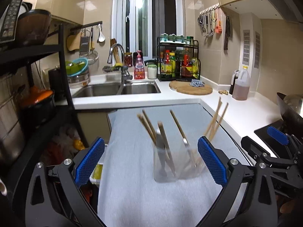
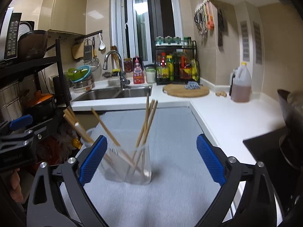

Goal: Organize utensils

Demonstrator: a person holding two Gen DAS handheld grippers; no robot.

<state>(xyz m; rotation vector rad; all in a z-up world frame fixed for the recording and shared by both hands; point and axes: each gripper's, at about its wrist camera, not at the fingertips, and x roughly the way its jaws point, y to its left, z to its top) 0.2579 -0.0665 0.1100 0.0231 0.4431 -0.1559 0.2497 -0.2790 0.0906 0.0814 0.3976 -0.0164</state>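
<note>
On a grey cloth (image 1: 132,189) stand clear plastic cups. In the left wrist view one cup (image 1: 164,168) holds wooden chopsticks (image 1: 147,124) and a grey utensil. A second cup (image 1: 191,162) beside it holds a metal-tipped stick. More chopsticks (image 1: 215,121) lean behind the right finger. My left gripper (image 1: 151,141) is open, with these cups between its blue pads (image 1: 89,162) and nothing gripped. In the right wrist view a cup (image 2: 140,170) with chopsticks (image 2: 146,124) stands between the fingers of my open right gripper (image 2: 151,137). A blurred cup (image 2: 111,168) sits by its left pad.
A white L-shaped counter (image 1: 236,113) runs behind and to the right, with a double sink (image 1: 117,89), a faucet (image 1: 117,56), a round cutting board (image 1: 190,88), an oil jug (image 1: 241,85) and a bottle rack (image 1: 178,62). A black shelf (image 1: 37,56) stands left. A wok (image 2: 291,113) sits on the stove at right.
</note>
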